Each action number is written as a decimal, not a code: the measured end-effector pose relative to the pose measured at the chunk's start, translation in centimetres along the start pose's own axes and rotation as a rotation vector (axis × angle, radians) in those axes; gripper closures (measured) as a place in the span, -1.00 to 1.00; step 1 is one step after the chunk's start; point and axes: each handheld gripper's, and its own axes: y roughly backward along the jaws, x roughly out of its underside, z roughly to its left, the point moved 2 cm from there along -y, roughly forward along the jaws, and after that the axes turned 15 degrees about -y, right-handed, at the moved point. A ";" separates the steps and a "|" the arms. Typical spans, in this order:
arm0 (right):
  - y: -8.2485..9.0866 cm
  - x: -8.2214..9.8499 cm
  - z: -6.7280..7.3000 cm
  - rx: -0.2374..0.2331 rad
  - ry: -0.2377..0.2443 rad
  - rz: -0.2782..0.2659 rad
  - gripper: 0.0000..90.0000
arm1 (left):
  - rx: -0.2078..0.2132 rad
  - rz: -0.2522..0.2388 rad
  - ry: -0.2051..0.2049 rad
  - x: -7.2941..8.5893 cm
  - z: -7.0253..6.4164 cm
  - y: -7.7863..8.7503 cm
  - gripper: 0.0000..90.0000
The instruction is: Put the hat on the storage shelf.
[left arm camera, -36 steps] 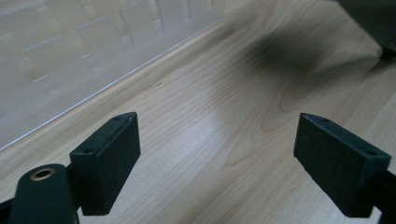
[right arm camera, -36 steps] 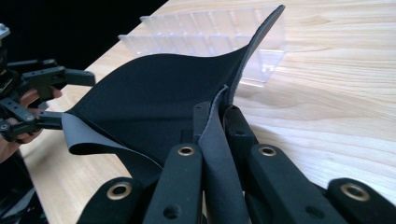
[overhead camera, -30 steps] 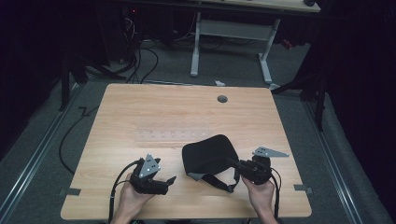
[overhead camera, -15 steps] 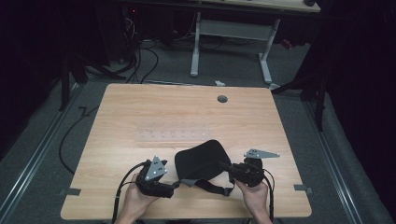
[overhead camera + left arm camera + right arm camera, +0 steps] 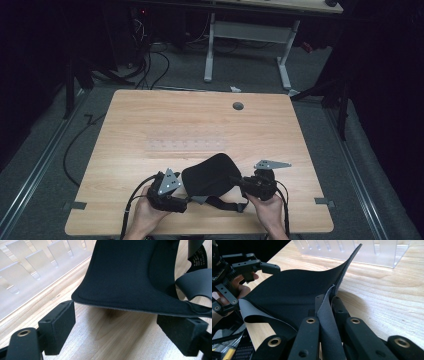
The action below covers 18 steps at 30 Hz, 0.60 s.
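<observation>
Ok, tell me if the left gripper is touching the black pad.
Apart. In the left gripper view the left gripper stands open, its fingers just under the black pad edge, wood showing between.

High view: the bench is evenly lit from above, the room around it falls off into near black, and the floor stays dim grey. Slightly soft overall, grainy in the dark parts. Shadows on the wood are faint and short.

Left gripper view: bright, warm light on the wood grain. The clear plastic rack at upper left is washed out with pale glare. A soft shadow lies beneath the black fabric. The near tongs are a little blurred.

Right gripper view: bright wood, dark upper left corner, foreground links out of focus.
</observation>
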 end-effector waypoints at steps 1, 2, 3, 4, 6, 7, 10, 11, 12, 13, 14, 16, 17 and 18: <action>0.0 0.0 0.0 0.000 0.000 0.000 0.91 | 0.000 -0.001 -0.003 0.0 0.0 0.0 -0.65; 0.0 0.0 0.0 -0.001 -0.002 0.004 0.91 | -0.001 -0.001 -0.005 0.0 -0.1 0.0 -0.65; -0.1 0.0 0.1 -0.001 -0.004 0.008 0.91 | -0.002 0.001 -0.011 0.1 -0.1 0.0 -0.64; -0.1 0.0 0.1 -0.002 -0.001 0.009 0.91 | 0.001 -0.001 -0.008 0.0 -0.1 0.0 -0.63; -0.2 -0.1 0.1 -0.010 0.001 0.012 0.91 | -0.003 -0.011 -0.010 0.0 -0.2 0.1 -0.62; -0.2 -0.1 0.1 -0.010 0.001 0.012 0.91 | -0.005 -0.009 -0.012 0.0 -0.2 0.1 -0.62; -0.2 -0.1 0.2 -0.018 -0.005 0.018 0.91 | -0.010 -0.008 -0.016 -0.1 -0.1 0.2 -0.60; -0.2 -0.1 0.3 -0.023 -0.006 0.017 0.91 | -0.012 -0.006 -0.022 0.0 -0.1 0.2 -0.59; -0.2 -0.2 0.3 -0.030 -0.005 0.016 0.91 | -0.012 -0.002 -0.028 0.0 -0.1 0.2 -0.57; -0.3 -0.3 0.4 -0.037 -0.006 0.014 0.91 | -0.013 0.004 -0.033 0.1 -0.1 0.2 -0.55; -0.3 -0.3 0.4 -0.037 -0.006 0.014 0.91 | -0.014 0.006 -0.033 0.1 -0.1 0.2 -0.55; -0.3 -0.4 0.6 -0.037 0.002 0.014 0.91 | -0.017 0.006 -0.043 0.1 -0.1 0.2 -0.52; -0.4 -0.5 0.6 -0.038 0.010 0.013 0.91 | -0.017 0.007 -0.050 0.2 -0.2 0.3 -0.50; -0.4 -0.6 0.6 -0.042 0.012 0.012 0.91 | -0.018 0.003 -0.054 0.2 -0.1 0.4 -0.48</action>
